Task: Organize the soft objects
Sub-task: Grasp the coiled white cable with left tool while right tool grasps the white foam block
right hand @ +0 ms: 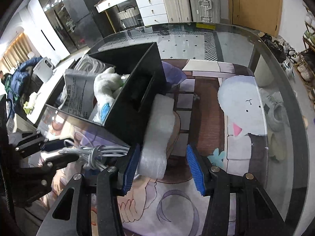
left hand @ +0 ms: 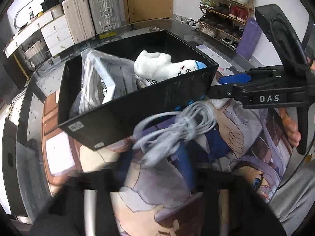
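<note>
A black box [left hand: 137,106] [right hand: 133,102] stands on the illustrated mat. It holds a white plush toy [left hand: 161,64] [right hand: 107,86], a plastic-wrapped packet [left hand: 102,78] [right hand: 78,94] and a white cable coil [right hand: 89,64]. My left gripper [right hand: 57,149] is shut on a bundled grey cable [left hand: 173,131] [right hand: 94,153] and holds it in front of the box; in its own view the fingers are blurred. My right gripper [right hand: 165,169] [left hand: 226,86] is open, its blue pads [right hand: 131,169] around a white foam roll [right hand: 157,135] [left hand: 218,103] lying against the box's side.
The glass table [right hand: 285,118] carries the printed mat [right hand: 206,102]. Suitcases [left hand: 92,13], white drawers [left hand: 57,33] and a shoe rack [left hand: 224,11] stand behind. The person's hand [left hand: 291,129] holds the right gripper's handle.
</note>
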`<state>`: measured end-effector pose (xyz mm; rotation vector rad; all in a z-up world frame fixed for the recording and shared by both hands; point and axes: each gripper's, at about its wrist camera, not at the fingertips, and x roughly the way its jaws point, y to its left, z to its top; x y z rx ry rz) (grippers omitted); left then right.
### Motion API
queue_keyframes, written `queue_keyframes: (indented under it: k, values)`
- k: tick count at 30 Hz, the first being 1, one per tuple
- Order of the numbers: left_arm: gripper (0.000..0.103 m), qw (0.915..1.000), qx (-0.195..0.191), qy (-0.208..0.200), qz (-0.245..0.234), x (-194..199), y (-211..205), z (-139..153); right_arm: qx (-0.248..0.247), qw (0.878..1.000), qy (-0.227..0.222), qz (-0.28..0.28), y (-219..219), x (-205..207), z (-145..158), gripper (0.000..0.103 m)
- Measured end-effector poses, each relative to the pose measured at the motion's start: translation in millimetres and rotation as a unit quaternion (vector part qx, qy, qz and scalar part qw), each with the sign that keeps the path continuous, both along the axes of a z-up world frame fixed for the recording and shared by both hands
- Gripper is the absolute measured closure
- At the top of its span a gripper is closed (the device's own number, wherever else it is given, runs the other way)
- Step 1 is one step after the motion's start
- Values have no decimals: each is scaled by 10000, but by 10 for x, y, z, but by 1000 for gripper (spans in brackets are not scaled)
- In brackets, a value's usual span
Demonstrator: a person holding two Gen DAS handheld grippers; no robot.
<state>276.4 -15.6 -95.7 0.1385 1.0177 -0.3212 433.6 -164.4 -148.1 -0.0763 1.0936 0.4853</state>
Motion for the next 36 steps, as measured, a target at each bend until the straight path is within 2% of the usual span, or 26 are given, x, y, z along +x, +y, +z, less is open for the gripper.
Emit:
queue_keyframes:
  k: [1, 2, 3, 11, 18, 19, 21, 22, 24, 26, 27, 28, 31, 34, 36]
  values:
    - [85, 9999, -65, 96, -18, -27, 6, -8, -13, 10000, 9, 31, 15, -9, -9, 57]
    - [86, 9998, -134, 164, -26, -59, 11, -5, 16, 9999, 79, 71, 21, -11, -23, 71]
    - [87, 9998, -139, 164, -39, -85, 7, 1, 72, 9998, 154, 111, 23, -17, -28, 80]
    - [88, 9996, -182, 208, 16, -552, 17, 74, 23, 9987, 343, 368, -20, -315, 36, 80]
    - [86, 9985, -252, 494, -7, -866, -3, -9, 442, 9935, 688, 794, -43, -765, 79, 80]
    - [82, 9984, -272, 500, -19, -873, -16, -4, 417, 9931, 696, 845, -22, -809, 73, 80]
    - [58, 9986, -343, 411, -28, -940, -23, 33, 106, 9948, 552, 851, 33, -884, 56, 80]
    - [41, 9989, -346, 310, 4, -968, -15, 68, -13, 9957, 489, 789, 40, -895, 54, 80]
    - [30, 9996, -289, -53, 57, -1004, -34, 177, -27, 9968, 413, 682, 31, -874, 74, 72]
    - [11, 9994, -216, -272, 28, -1003, -94, 248, -47, 9979, 285, 588, 11, -856, 121, 65]
    - [10, 9993, -172, -341, -5, -975, -123, 273, -112, 9982, 174, 561, 12, -852, 149, 57]
    - [10, 9992, -145, -378, -39, -926, -153, 288, -230, 9984, 21, 518, 24, -851, 177, 54]
    - [10, 9994, 11, -304, -193, -758, -262, 223, -287, 9981, -148, 525, 37, -830, 227, 54]
    - [11, 9990, 286, -164, -307, -577, -342, 86, -291, 9979, -123, 573, 42, -806, 204, 54]
    - [12, 9990, 331, -74, -305, -516, -371, 12, -312, 9975, -85, 631, 58, -798, 167, 54]
